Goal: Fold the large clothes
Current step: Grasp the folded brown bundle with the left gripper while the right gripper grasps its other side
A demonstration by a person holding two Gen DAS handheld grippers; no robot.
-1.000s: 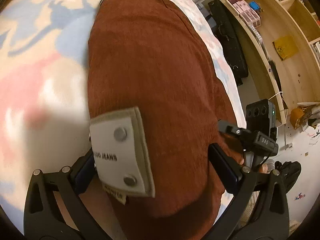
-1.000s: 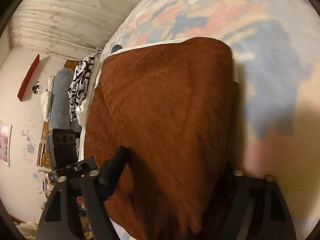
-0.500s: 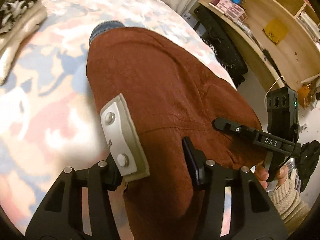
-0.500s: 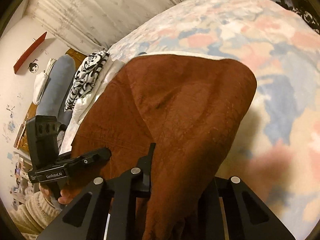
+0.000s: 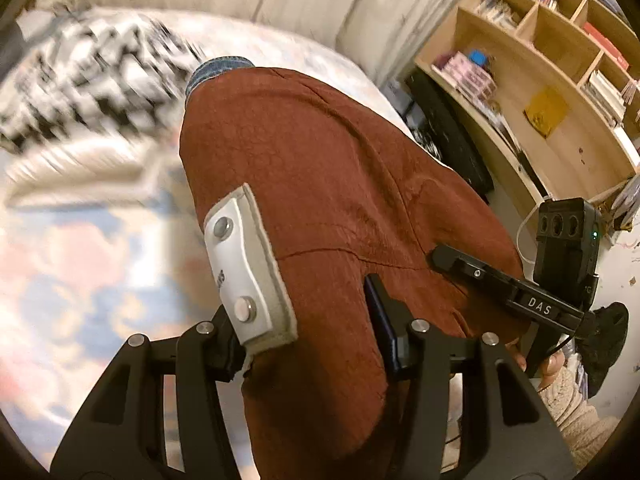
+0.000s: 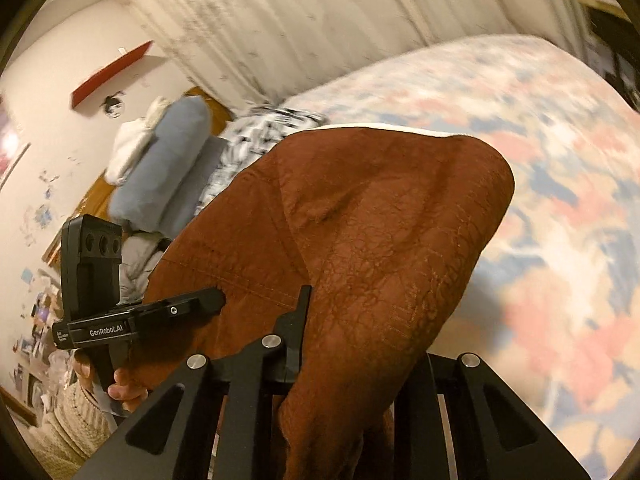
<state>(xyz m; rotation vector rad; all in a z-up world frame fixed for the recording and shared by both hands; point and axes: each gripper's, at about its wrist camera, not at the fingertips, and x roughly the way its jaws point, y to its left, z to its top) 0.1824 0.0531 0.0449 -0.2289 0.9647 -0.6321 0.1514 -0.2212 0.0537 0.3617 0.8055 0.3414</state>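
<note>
Fold step: left gripper (image 5: 310,330) and right gripper (image 6: 352,350), jaws both clamped on rust-brown textured fabric garment (image 5: 320,184), lift 1 edge. Next: carry across floral-print bed cover (image 6: 540,128).

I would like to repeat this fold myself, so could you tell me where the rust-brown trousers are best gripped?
Grip the rust-brown trousers at the waistband end, one corner per hand-held gripper, coming from the near bed edge. The left hand-held gripper pinches beside the pale label patch; the right hand-held gripper takes the opposite corner. The waistband looks thick and firm, and the legs trail away across the floral bedspread.
</note>
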